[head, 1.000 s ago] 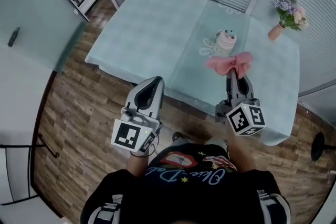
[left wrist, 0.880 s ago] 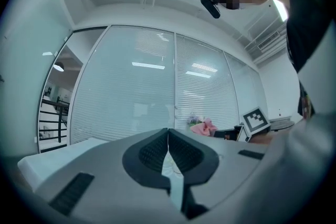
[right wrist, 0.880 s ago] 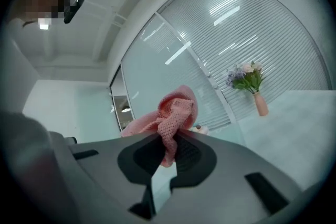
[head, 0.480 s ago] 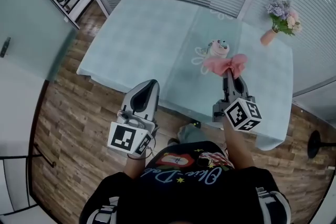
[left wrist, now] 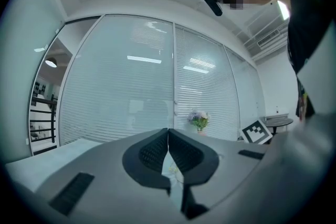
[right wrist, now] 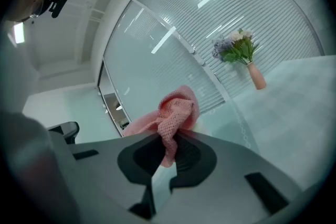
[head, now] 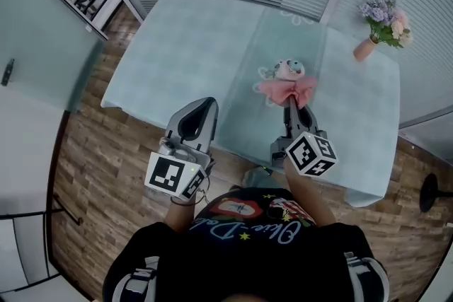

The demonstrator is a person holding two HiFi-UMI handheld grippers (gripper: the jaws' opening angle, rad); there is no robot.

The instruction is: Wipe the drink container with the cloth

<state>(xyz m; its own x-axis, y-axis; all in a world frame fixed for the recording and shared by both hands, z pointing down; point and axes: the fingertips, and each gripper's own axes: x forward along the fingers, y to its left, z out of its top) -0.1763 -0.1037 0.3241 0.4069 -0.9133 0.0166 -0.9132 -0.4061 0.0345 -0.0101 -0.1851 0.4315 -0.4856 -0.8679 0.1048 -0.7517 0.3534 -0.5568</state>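
Note:
A small pink and white drink container (head: pixel 290 70) stands on the pale table (head: pixel 191 46), right of its middle. A pink knitted cloth (head: pixel 286 89) hangs just in front of it, pinched in my right gripper (head: pixel 290 105). In the right gripper view the cloth (right wrist: pixel 170 118) bunches up between the shut jaws and hides the container. My left gripper (head: pixel 205 107) is held over the table's near edge, well left of the container, its jaws touching and nothing between them (left wrist: pixel 168 136).
A pink vase with flowers (head: pixel 381 21) stands at the table's far right corner. Slatted glass walls run behind the table. Wooden floor lies to the left, and a black stand base (head: pixel 430 194) sits at the right edge.
My right gripper has carried the cloth forward and left, from beside the container to just in front of it. The left gripper has edged toward the table.

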